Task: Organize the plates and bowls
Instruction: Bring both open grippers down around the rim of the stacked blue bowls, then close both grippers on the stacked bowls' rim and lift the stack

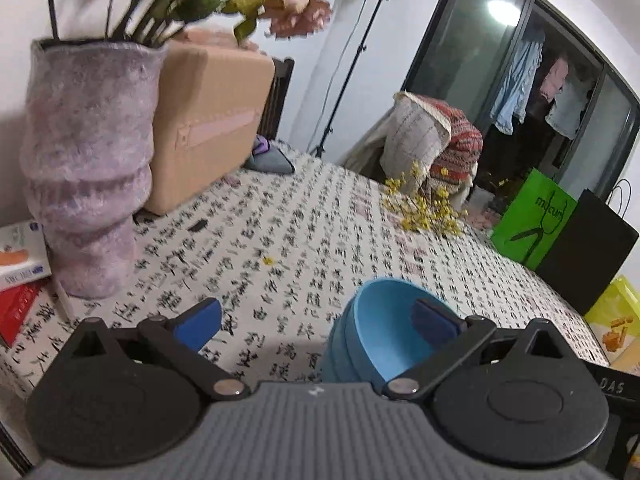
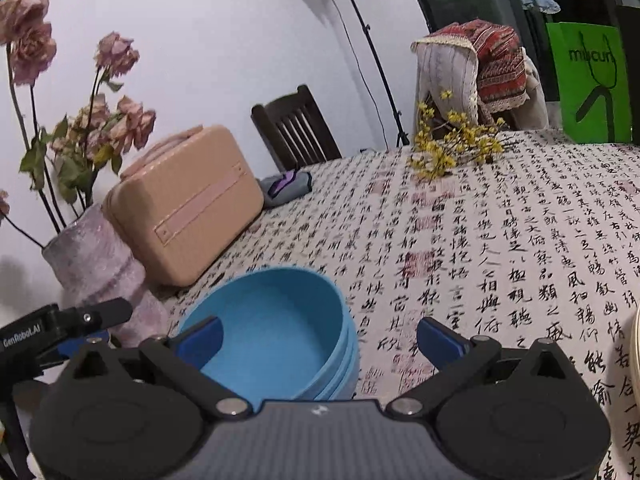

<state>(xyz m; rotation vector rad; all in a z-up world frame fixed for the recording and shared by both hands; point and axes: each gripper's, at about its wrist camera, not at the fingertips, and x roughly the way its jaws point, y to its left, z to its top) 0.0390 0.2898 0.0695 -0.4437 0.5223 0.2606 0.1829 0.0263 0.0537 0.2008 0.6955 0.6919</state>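
Note:
A stack of light blue bowls [image 1: 380,336] stands on the calligraphy-print tablecloth [image 1: 280,248]. My left gripper [image 1: 316,320] is open; its right finger overlaps the top bowl's inside and its left finger hangs over bare cloth. In the right wrist view the same bowl stack [image 2: 276,328] sits low and left of centre. My right gripper [image 2: 320,340] is open, with its left finger at the bowl's near rim and its right finger to the right of the stack. The left gripper [image 2: 100,326] shows at the left edge, beside the bowls. A cream plate rim [image 2: 635,344] peeks in at the far right.
A fuzzy purple vase [image 1: 88,168] with dried roses and a peach case [image 1: 208,128] stand to the left. Yellow flower sprigs [image 1: 424,204] lie at the far side. A green bag [image 1: 532,220] and a black bag [image 1: 588,260] stand at the right edge. Books [image 1: 20,264] lie at the left.

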